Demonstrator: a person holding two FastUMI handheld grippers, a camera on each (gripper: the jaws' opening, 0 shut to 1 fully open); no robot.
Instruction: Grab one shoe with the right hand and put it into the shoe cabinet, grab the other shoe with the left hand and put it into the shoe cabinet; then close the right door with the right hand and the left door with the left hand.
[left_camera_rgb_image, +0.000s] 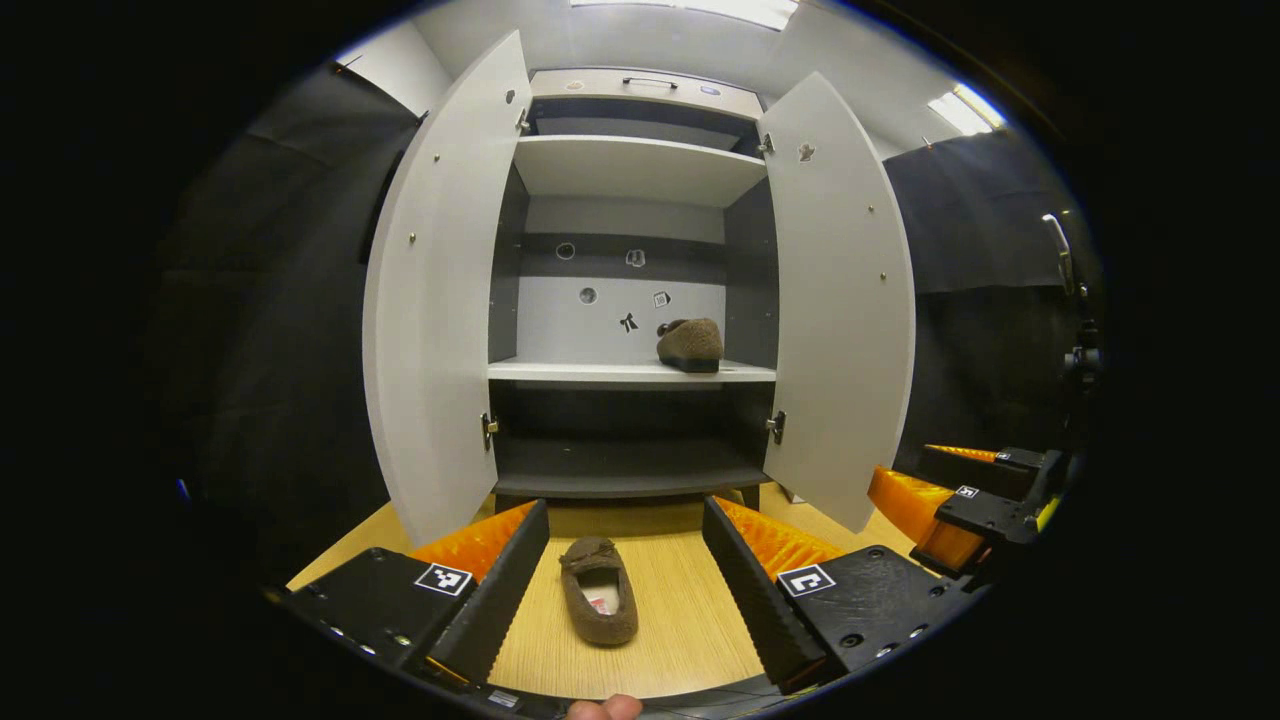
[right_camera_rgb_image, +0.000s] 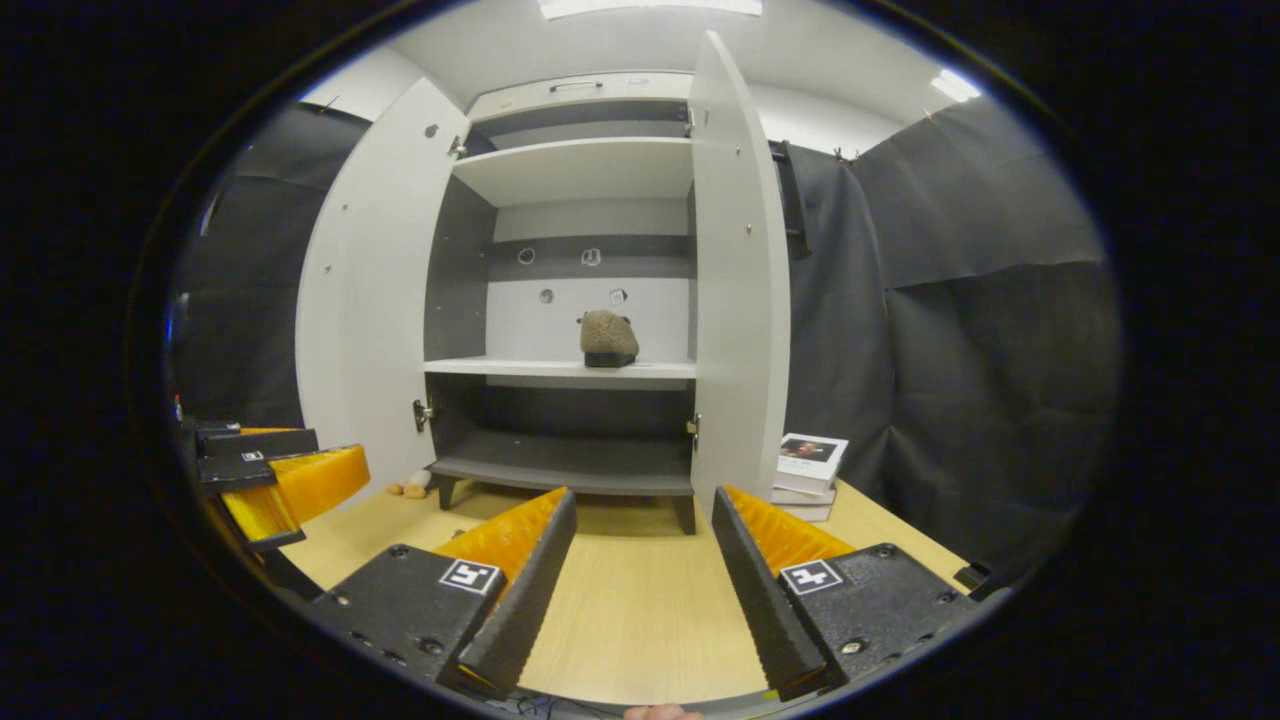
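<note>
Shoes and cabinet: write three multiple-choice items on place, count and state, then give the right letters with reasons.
1. Where is the shoe still outside the cabinet?
A. on the top shelf
B. on the wooden floor between the left tongs' fingers
C. on the books

2. How many shoes sit on the middle shelf?
A. none
B. one
C. two

3. How do the cabinet doors stand?
A. both open
B. both closed
C. one closed

Key: B, the floor shoe lies ahead of the left tongs; B, a single brown shoe rests there; A, left door and right door swing outward.
</note>
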